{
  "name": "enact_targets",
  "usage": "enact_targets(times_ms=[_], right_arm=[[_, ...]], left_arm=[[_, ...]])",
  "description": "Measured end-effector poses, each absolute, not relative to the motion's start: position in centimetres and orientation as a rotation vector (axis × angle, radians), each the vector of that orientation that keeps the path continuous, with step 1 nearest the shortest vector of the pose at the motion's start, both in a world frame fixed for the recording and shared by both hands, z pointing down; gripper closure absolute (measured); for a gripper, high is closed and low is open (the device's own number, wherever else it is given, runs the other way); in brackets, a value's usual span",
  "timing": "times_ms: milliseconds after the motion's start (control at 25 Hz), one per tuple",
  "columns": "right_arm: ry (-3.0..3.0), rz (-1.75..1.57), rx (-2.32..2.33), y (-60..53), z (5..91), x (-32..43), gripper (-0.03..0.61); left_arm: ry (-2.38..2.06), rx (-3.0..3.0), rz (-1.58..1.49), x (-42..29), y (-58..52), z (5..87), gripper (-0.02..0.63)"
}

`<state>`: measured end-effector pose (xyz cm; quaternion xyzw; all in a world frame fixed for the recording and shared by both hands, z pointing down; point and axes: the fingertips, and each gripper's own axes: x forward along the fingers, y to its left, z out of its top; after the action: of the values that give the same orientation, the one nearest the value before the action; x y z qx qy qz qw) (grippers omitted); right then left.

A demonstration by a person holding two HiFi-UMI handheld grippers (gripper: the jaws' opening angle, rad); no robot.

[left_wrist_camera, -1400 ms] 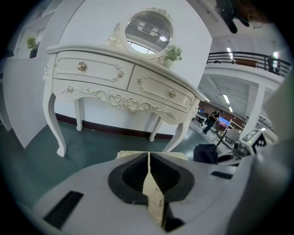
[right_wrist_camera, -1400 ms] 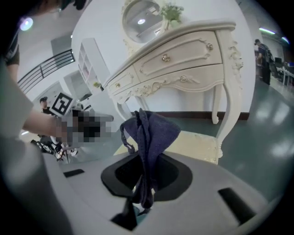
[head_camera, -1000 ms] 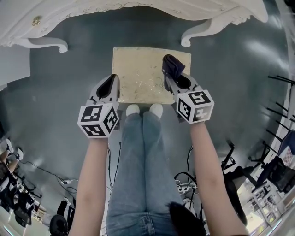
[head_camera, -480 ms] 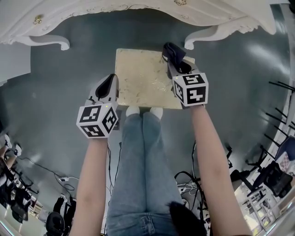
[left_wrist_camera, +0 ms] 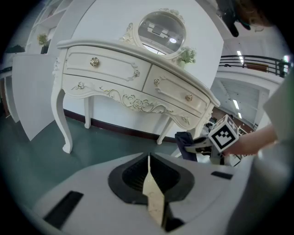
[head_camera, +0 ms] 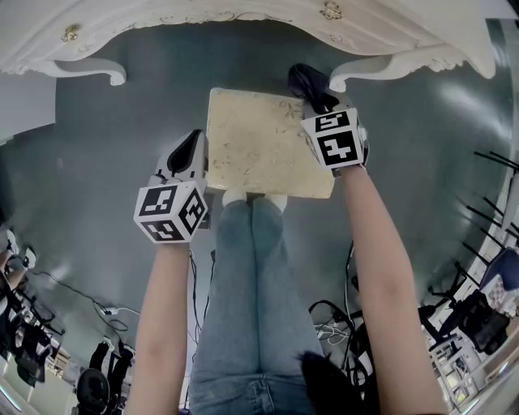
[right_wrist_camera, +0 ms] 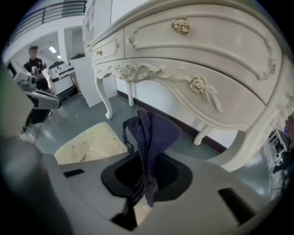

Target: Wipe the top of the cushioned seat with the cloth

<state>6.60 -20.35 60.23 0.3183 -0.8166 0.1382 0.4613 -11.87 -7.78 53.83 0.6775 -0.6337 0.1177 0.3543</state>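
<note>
A person stands over a cream, gold-patterned seat [head_camera: 259, 146] on a grey-green floor [head_camera: 122, 121], with a tool in each hand and jeans-clad legs [head_camera: 255, 284] right behind the seat's near edge. A white carved dresser [head_camera: 203, 16] runs across the far side, its curved legs reaching the floor left and right of the seat.

The right tool [head_camera: 320, 104] is clenched on a dark blue cloth [right_wrist_camera: 151, 133]. The cloth is bunched in folds and stands up out of the jaws, with a loop hanging at its left. From the head view, the cloth sits at the seat's far right corner, just beside the dresser's right leg [head_camera: 357, 69]. Whether the cloth touches the cushion cannot be told. In the right gripper view, the seat lies below and to the left of the cloth, and the dresser's drawer front with gold knobs fills the space above.

The left tool [head_camera: 195, 144] sits at the seat's left edge, near its middle. In the left gripper view its jaws are drawn nearly together on a thin cream strip of the seat, narrow at the tips and wider toward the camera. Beyond them stands the dresser with its round mirror [left_wrist_camera: 161, 28], and the right tool with the cloth shows at the right.
</note>
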Motion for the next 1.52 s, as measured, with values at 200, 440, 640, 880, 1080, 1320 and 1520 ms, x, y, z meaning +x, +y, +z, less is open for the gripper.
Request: enact_targets(times_ms=[200, 440, 640, 880, 1080, 1320, 1520], right_arm=[[-1.968, 0.295, 0.659, -20.5, 62.1, 5.4, 0.535], [-1.939, 0.343, 0.595, -19.8, 64.2, 4.3, 0.535], [-1.926, 0.381, 0.558, -19.2, 65.2, 3.6, 0.535], [-1.932, 0.382, 0.420, -18.6, 65.8, 3.3, 0.535], [-1.935, 0.293, 0.247, -17.6, 65.5, 2.9, 0.535], [-1.896, 0.185, 0.133, -16.4, 65.4, 2.6, 0.535], [-1.845, 0.111, 0.062, -15.6, 65.2, 2.6, 0.535]], left_arm=[[-1.648, 1.729, 0.291, -12.6, -7.4, 54.2, 0.600], [-1.671, 1.701, 0.282, -13.9, -7.0, 54.6, 0.600], [-1.683, 1.692, 0.277, -14.5, -6.9, 54.6, 0.600], [-1.674, 1.657, 0.289, -14.1, -6.8, 54.0, 0.600], [-1.666, 1.664, 0.284, -13.5, -6.8, 54.0, 0.600], [-1.664, 1.666, 0.285, -13.1, -6.5, 54.1, 0.600], [-1.673, 1.692, 0.269, -13.2, -6.1, 54.5, 0.600]])
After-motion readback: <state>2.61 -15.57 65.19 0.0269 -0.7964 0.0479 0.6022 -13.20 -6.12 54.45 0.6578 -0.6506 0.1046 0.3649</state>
